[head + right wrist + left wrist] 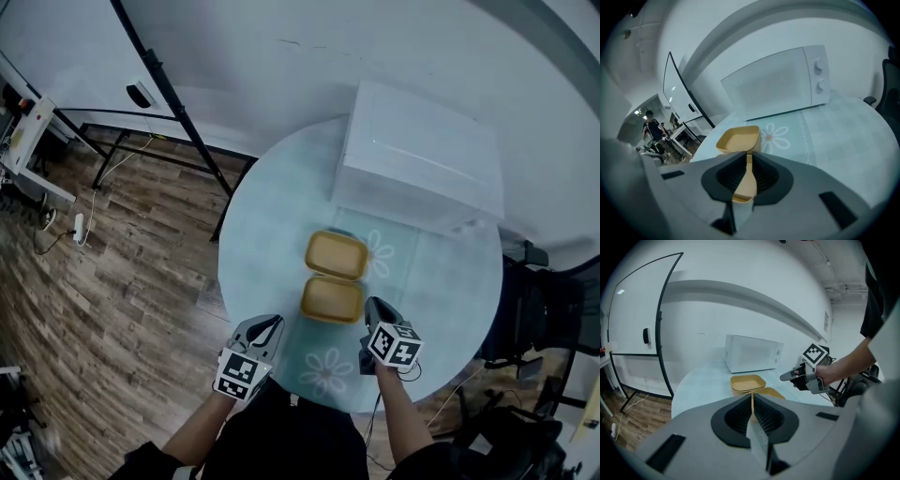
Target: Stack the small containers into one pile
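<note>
Two to stack: far container [336, 254] just in front of microwave [422, 155], near container [332, 299] beside it, away from microwave | right gripper [372, 311] seems clamped on near container's rim | left gripper [267, 328] closed, empty | risk: the thin edge grip may let it tilt or slip when lifted.

round table [267, 234], pale cloth with flower print. white microwave [420, 155] sits at its 1 o'clock edge. two yellow tubs near centre, just beside each other: far container [336, 254] at 12 o'clock of near container [332, 299].
</note>
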A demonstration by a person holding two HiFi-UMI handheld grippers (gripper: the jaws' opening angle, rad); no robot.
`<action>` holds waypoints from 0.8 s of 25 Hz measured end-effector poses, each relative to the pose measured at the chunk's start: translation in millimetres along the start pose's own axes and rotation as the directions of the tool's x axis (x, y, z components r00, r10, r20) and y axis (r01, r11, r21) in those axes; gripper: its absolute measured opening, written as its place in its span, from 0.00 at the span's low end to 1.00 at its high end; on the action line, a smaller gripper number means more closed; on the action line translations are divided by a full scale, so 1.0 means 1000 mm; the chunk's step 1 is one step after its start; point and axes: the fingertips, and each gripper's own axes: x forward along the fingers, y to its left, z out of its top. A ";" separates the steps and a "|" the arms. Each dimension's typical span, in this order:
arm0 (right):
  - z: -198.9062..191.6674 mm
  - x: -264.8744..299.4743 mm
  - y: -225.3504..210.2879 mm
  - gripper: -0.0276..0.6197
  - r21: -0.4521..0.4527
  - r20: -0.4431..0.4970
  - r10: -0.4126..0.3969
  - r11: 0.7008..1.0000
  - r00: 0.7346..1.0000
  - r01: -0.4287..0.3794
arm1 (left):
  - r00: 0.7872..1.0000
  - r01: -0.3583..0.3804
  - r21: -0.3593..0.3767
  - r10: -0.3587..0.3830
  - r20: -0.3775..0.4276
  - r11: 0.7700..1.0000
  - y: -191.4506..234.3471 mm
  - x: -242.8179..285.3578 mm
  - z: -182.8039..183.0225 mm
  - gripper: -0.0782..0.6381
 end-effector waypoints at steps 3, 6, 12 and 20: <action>-0.012 0.003 -0.001 0.10 0.013 -0.044 0.021 1.000 0.999 -0.020 | 1.000 -0.001 -0.001 0.001 -0.002 1.000 -0.001 0.000 0.001 0.14; -0.025 0.009 -0.002 0.17 0.028 -0.100 0.042 0.999 0.994 -0.040 | 1.000 -0.006 -0.004 0.006 0.002 1.000 -0.001 0.001 0.003 0.14; -0.040 0.018 -0.012 0.18 0.046 -0.157 0.031 0.999 0.987 -0.024 | 1.000 -0.026 -0.014 0.026 -0.003 1.000 0.000 -0.003 0.001 0.14; -0.052 0.030 -0.018 0.20 0.052 -0.216 0.035 0.998 0.976 -0.025 | 0.999 -0.050 -0.032 0.050 -0.013 0.998 0.007 -0.006 -0.005 0.14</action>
